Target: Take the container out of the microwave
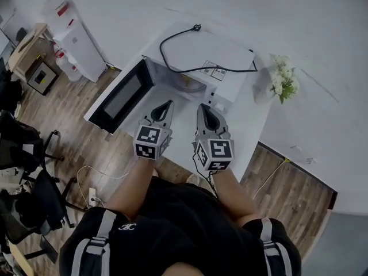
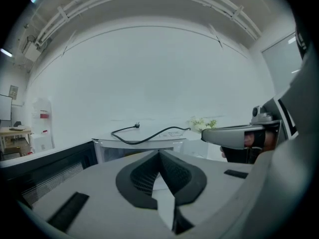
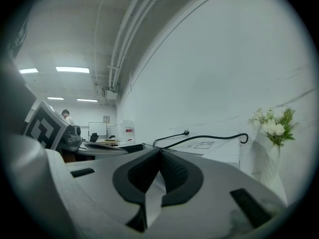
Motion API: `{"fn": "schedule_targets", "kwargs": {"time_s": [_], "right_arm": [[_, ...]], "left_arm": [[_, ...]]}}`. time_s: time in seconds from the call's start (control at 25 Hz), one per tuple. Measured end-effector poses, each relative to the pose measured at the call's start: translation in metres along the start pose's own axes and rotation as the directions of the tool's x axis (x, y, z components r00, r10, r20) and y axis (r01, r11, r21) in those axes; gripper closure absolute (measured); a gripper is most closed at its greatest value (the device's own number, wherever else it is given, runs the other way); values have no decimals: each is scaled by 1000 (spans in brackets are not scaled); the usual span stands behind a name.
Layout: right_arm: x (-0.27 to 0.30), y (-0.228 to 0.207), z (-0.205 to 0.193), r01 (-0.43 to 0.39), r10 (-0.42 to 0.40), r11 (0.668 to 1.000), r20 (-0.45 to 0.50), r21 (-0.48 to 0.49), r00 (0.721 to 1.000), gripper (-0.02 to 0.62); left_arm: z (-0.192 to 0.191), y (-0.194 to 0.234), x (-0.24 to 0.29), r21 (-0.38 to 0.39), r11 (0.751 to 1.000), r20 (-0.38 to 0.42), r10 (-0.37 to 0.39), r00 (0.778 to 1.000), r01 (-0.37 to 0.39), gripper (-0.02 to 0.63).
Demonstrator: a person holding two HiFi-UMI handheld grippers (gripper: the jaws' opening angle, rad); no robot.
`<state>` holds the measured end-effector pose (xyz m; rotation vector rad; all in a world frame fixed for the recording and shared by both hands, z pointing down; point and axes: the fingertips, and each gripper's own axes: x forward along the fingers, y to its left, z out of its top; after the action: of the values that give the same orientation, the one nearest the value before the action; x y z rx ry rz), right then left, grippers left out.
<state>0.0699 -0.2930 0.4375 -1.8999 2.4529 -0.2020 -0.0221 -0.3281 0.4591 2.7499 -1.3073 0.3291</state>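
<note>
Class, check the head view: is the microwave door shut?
No, the door stands swung open at the left of the microwave.

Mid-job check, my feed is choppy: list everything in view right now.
microwave: one, white, on the counter, door open leftward
power cord: one, black, looped on the microwave's top
flowers: one bunch, white, right of the microwave
counter: one, white
floor unit: one, white, upper left
office chairs: several, black, left edge
container: none visible, cavity mostly hidden
left gripper: grey, jaws shut, empty, facing the cavity
right gripper: grey, jaws shut, empty, alongside
</note>
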Motion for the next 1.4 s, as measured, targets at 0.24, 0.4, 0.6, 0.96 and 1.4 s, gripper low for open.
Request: {"fn": "schedule_targets", "kwargs": {"time_s": [0.24,0.4,0.6,0.96,1.4], "right_arm": [[11,-12,-3,95,-95,995,0,-12,995,592],[19,-15,-6,156,-156,988,-6,-14,988,592],[24,-20,-11,239,-239,971,-9,-22,971,592],[12,-46,-19,397,-398,917,-22,-24,917,592],[-17,-65,-32,539,-539,842,-49,-21,841,592]], "left_arm": [[-13,13,29,21,997,-41,-76,996,77,595],[-23,28,53,61,991,-67,-111,992,115,595],[-37,46,87,183,971,-124,-130,984,151,595],[-65,58,158,404,889,-201,-145,969,217,578],[-110,55,224,754,604,-277,-61,959,257,528]]}}
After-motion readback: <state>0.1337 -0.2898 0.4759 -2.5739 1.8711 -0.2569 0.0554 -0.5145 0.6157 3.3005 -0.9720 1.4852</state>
